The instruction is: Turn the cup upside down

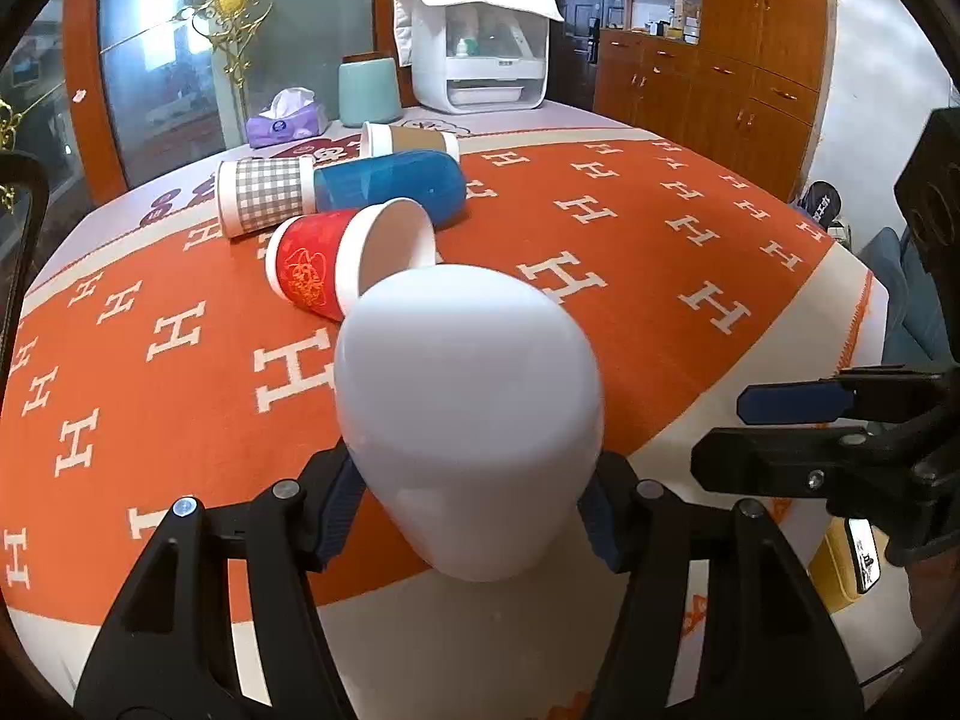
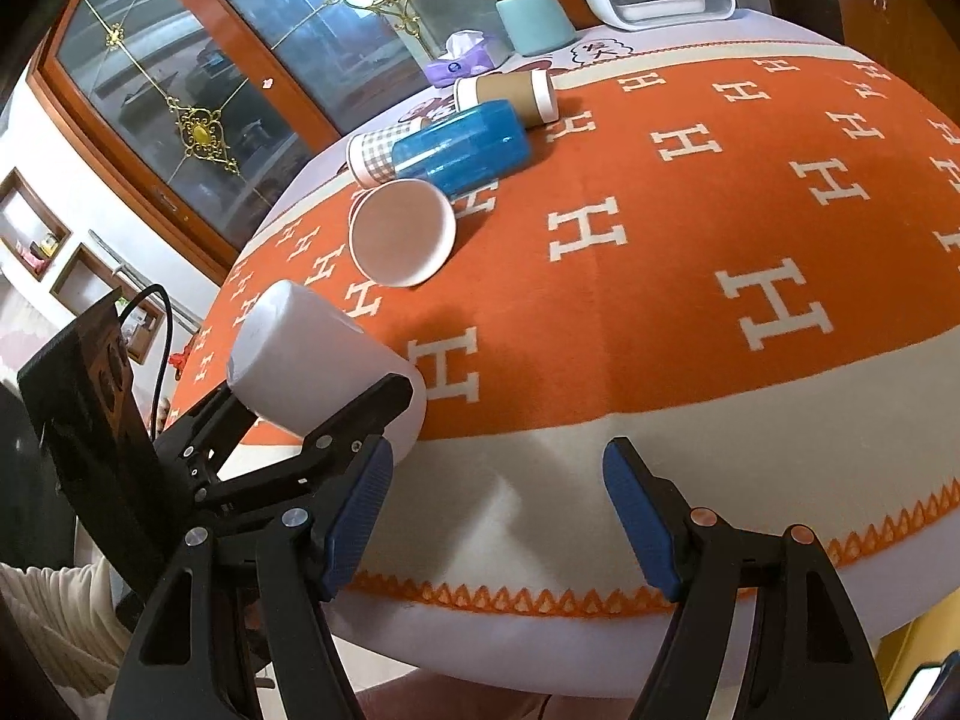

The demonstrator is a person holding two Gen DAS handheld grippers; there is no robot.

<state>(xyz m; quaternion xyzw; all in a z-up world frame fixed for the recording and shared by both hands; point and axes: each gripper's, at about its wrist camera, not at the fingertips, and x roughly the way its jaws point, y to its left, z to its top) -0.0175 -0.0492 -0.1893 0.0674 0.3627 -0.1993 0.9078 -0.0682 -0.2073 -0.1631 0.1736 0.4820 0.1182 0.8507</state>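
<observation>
A: Where was the white cup [image 1: 468, 420]?

B: Held in the left claw [image 1: 468, 516], lifted over the near edge of the tabletop [image 2: 600, 480]. Pads closed on opposite sides of its wall near one end. The cup lay tilted, closed base pointing away toward the red cup [image 1: 324, 264].

A: And the right claw [image 2: 498, 516]?

B: Spread wide, holding nothing, just beside the left one.

A: How did the cup look?

B: Plain, smooth, matte white, rounded at the base. No handle visible.

A: Handling?

B: I judged it light and stiff, probably plastic, and somewhat slippery. A side grip across the wall suited turning it. Squeezing near the rim risked flexing it.
</observation>
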